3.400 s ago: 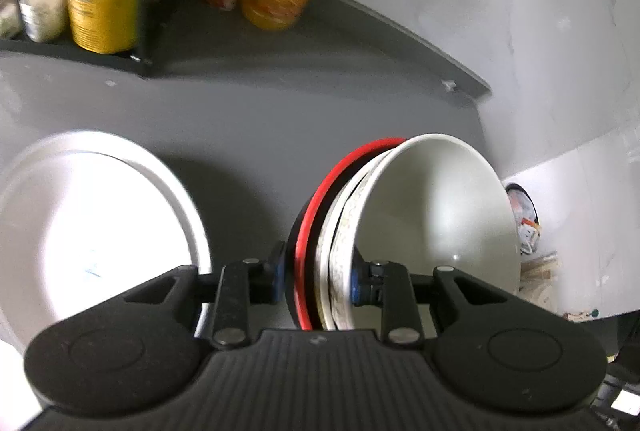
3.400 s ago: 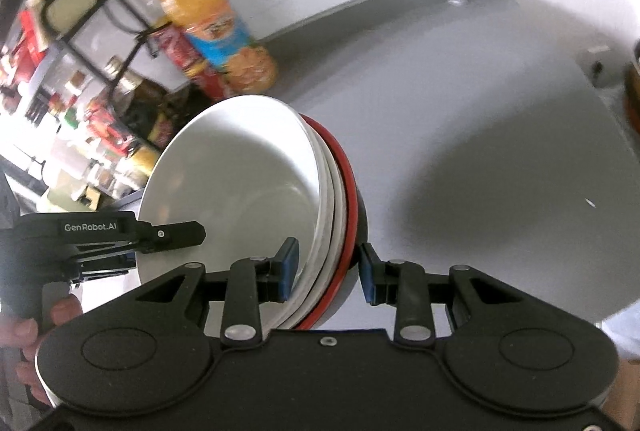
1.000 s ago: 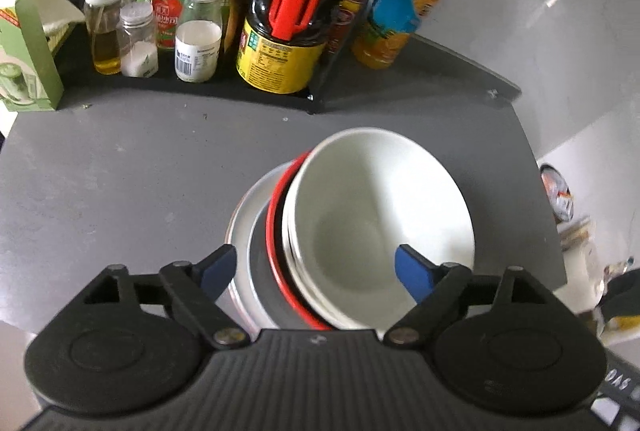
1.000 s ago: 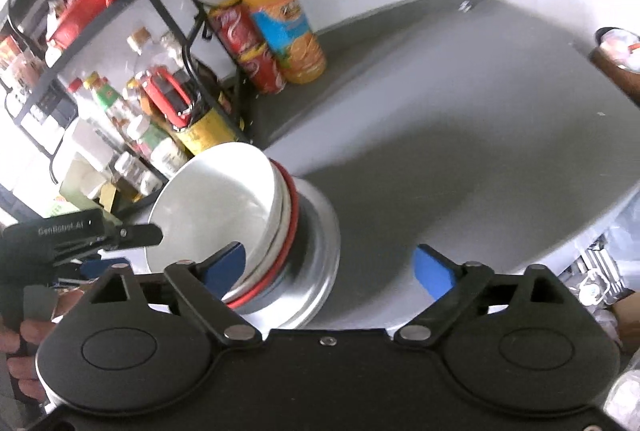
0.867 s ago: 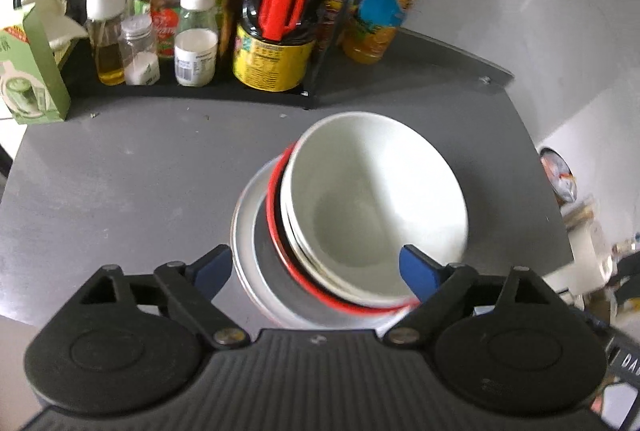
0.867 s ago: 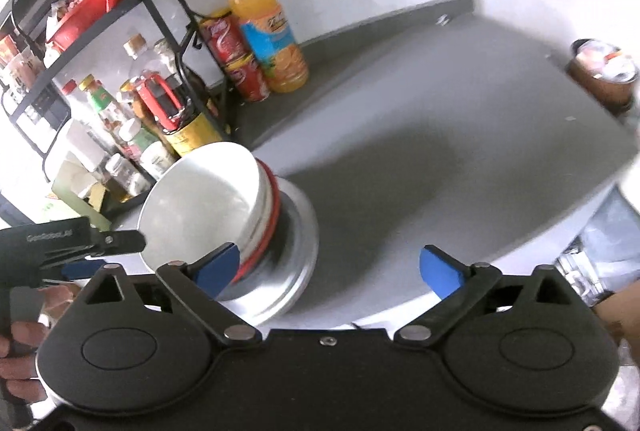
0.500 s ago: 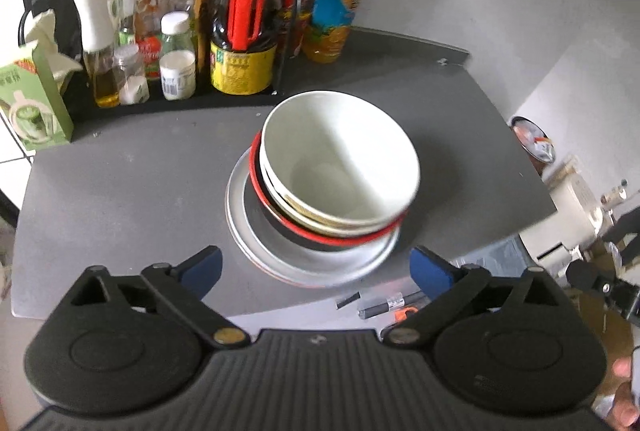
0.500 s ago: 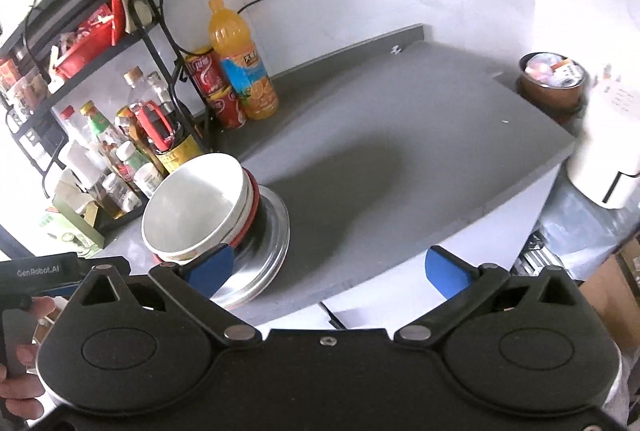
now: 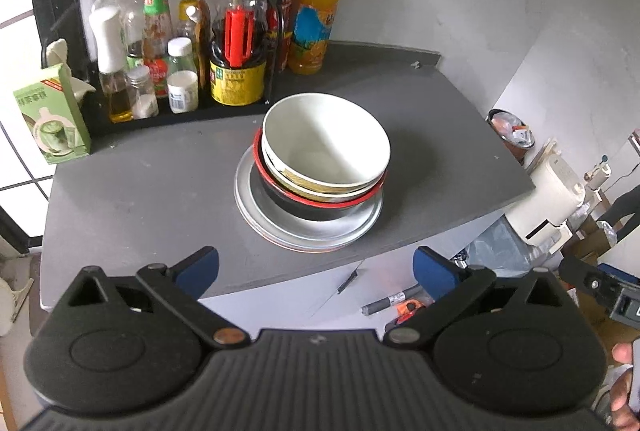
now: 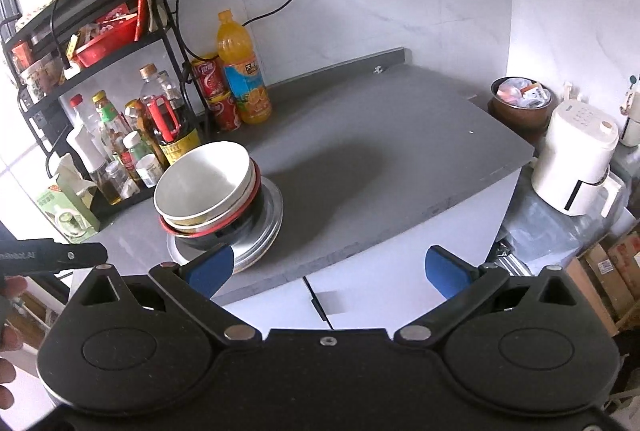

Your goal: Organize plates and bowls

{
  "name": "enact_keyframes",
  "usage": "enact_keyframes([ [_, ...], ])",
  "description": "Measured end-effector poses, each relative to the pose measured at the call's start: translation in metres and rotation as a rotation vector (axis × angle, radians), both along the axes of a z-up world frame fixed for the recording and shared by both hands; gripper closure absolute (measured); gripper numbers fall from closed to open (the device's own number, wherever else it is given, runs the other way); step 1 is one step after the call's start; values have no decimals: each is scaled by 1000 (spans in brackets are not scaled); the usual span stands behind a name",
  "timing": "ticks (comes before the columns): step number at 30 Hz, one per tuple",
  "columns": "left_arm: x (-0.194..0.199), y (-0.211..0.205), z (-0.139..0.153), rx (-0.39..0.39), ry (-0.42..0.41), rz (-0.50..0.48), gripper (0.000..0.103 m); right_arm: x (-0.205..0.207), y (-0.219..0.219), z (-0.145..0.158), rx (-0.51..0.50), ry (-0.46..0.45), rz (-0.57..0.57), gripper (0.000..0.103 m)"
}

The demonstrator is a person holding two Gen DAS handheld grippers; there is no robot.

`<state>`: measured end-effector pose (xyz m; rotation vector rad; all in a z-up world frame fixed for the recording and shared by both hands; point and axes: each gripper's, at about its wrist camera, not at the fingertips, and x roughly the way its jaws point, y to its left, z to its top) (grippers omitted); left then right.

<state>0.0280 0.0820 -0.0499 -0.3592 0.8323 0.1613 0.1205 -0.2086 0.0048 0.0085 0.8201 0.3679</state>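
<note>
left gripper (image 10: 52, 255) body: "Robot.AI" | other labels unreadable

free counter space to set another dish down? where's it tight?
Biggest bare patch: the grey counter right of the bowl stack, out to its right edge. A smaller patch lies left of the stack, in front of the green carton. Crowded: the back left, where the bottle rack and orange bottle stand.

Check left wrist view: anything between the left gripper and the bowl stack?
Nothing visible. The left gripper, jaws wide open, faces the bowl stack on the plates across bare countertop; the bottles stand behind the stack.
</note>
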Motion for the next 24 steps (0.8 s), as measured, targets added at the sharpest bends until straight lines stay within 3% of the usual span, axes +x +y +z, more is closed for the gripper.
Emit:
enact_keyframes([
  [11,-33,-6,13,58,-52,-58,1,-31,7,14,-110,-55,-59,0],
  [24,-61,-8,22,81,-107,-97,1,-60,0,30,-114,-90,-54,0],
])
